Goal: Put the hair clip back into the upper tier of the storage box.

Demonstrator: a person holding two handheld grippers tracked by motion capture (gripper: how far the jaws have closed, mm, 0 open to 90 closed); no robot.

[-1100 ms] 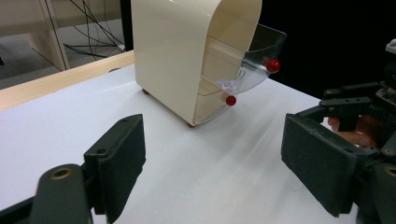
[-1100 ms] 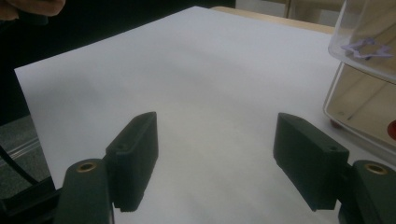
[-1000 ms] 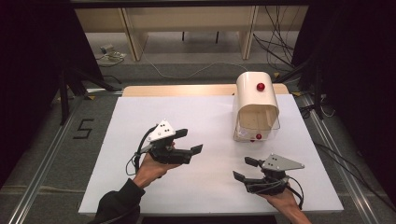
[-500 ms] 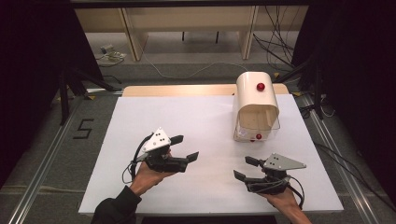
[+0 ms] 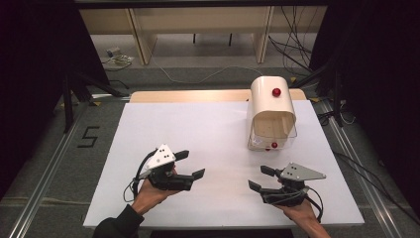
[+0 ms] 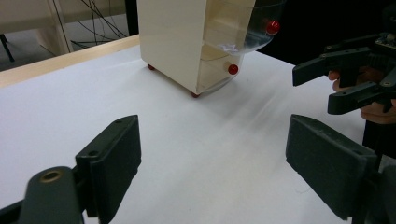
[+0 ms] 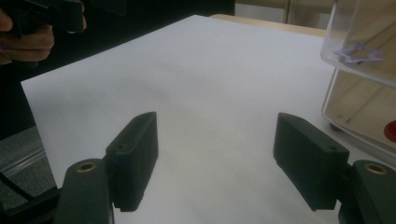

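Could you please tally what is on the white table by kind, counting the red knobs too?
Cream bread box: 1
Red knobs, upper and lower: 2
Grippers, both open and empty, left gripper and right gripper: 2
Total: 5

**Two grippers before a box on a table**

A cream, round-topped box with a clear front [image 5: 271,116] stands at the far right of the white table [image 5: 208,124]. Nearer the person, the left gripper [image 5: 189,164] and right gripper [image 5: 261,178] sit well apart, the right one just before the box.
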